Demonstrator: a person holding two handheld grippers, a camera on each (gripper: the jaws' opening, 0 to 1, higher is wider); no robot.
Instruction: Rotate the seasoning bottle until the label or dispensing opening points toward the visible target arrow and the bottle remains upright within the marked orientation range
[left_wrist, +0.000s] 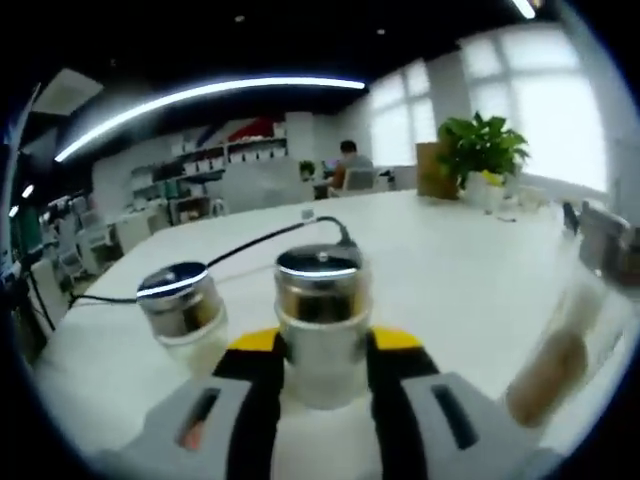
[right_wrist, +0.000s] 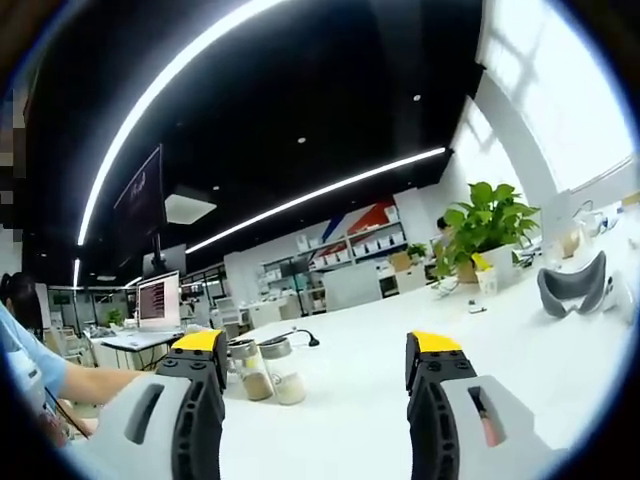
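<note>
A clear seasoning bottle (left_wrist: 320, 320) with a shiny metal lid stands upright on the white table (left_wrist: 460, 270) in the left gripper view. My left gripper (left_wrist: 322, 345) is shut on it, its black, yellow-tipped jaws pressed against both sides. A second, shorter bottle (left_wrist: 182, 305) stands just to its left, untouched. A third bottle (left_wrist: 560, 350) with brown contents looms blurred and tilted at the right edge. In the right gripper view my right gripper (right_wrist: 317, 345) hangs open above the table, nothing between its jaws, with two small bottles (right_wrist: 268, 372) standing beyond its left jaw.
A black cable (left_wrist: 240, 248) runs across the table behind the bottles. A potted plant (right_wrist: 480, 235) and a grey curved object (right_wrist: 575, 285) sit at the far right. A person's blue sleeve (right_wrist: 30, 365) is at the left, with monitors (right_wrist: 158, 300) behind.
</note>
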